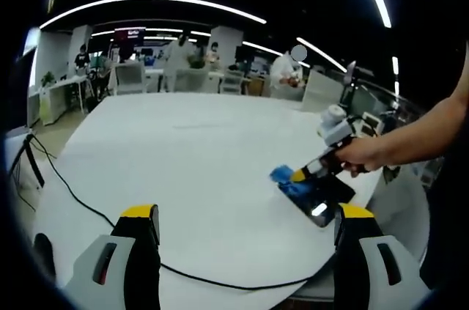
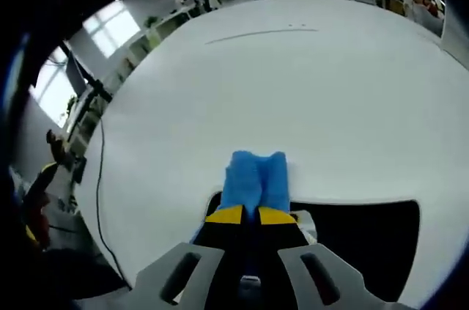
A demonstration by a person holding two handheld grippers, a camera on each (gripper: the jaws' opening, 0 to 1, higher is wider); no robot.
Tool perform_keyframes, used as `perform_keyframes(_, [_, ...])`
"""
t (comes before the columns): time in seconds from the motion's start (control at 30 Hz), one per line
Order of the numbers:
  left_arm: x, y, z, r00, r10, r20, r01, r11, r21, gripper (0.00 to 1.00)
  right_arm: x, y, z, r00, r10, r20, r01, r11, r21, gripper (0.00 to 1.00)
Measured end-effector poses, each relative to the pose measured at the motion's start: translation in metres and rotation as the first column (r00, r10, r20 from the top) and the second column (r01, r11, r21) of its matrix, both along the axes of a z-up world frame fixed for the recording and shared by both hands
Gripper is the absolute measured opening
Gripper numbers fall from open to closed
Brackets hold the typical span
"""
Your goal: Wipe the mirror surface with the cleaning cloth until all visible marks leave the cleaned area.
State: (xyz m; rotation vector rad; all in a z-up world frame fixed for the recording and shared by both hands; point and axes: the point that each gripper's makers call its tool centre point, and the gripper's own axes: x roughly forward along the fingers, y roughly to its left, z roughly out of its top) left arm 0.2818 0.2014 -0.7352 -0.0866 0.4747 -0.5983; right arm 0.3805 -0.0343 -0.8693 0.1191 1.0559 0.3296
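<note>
A dark rectangular mirror (image 1: 320, 194) lies flat on the white table near its right edge. A blue cleaning cloth (image 1: 287, 180) rests on the mirror's far end. In the right gripper view the cloth (image 2: 256, 180) sticks out past the mirror (image 2: 366, 233) onto the white tabletop, and my right gripper (image 2: 250, 215) is shut on it with the yellow tips pressed together. The same gripper (image 1: 311, 171) shows in the left gripper view, held by a person's hand (image 1: 359, 155). My left gripper (image 1: 245, 215) is open above the table, holding nothing, well left of the mirror.
A black cable (image 1: 77, 196) runs across the table's left and front. The large white table (image 1: 198, 149) stretches away behind the mirror. Chairs, desks and people in white stand at the back of the room (image 1: 183, 61). The table's edge curves close on the right.
</note>
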Motion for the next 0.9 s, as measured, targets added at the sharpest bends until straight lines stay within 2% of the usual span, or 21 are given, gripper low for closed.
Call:
perform_keyframes(0.3, [0.003, 0.007, 0.002, 1.000, 0.005, 0.006, -0.005, 1.000, 0.003, 1.00, -0.003, -0.010, 0.000, 1.000, -0.008, -0.015, 0.008, 1.000, -0.027, 0.00])
perform_keyframes(0.47, [0.012, 0.009, 0.003, 1.000, 0.029, 0.008, -0.029, 0.999, -0.024, 1.00, -0.003, -0.013, 0.000, 1.000, -0.011, -0.011, 0.011, 1.000, -0.027, 0.00])
perform_keyframes(0.63, [0.014, 0.003, 0.006, 1.000, 0.006, 0.016, -0.006, 1.000, -0.011, 1.00, -0.003, -0.015, 0.000, 0.999, -0.038, -0.010, 0.038, 0.999, -0.027, 0.00])
perform_keyframes(0.9, [0.014, 0.010, 0.010, 1.000, 0.011, 0.015, -0.011, 1.000, -0.021, 1.00, -0.003, -0.016, 0.000, 0.999, -0.043, -0.017, 0.042, 0.999, -0.027, 0.00])
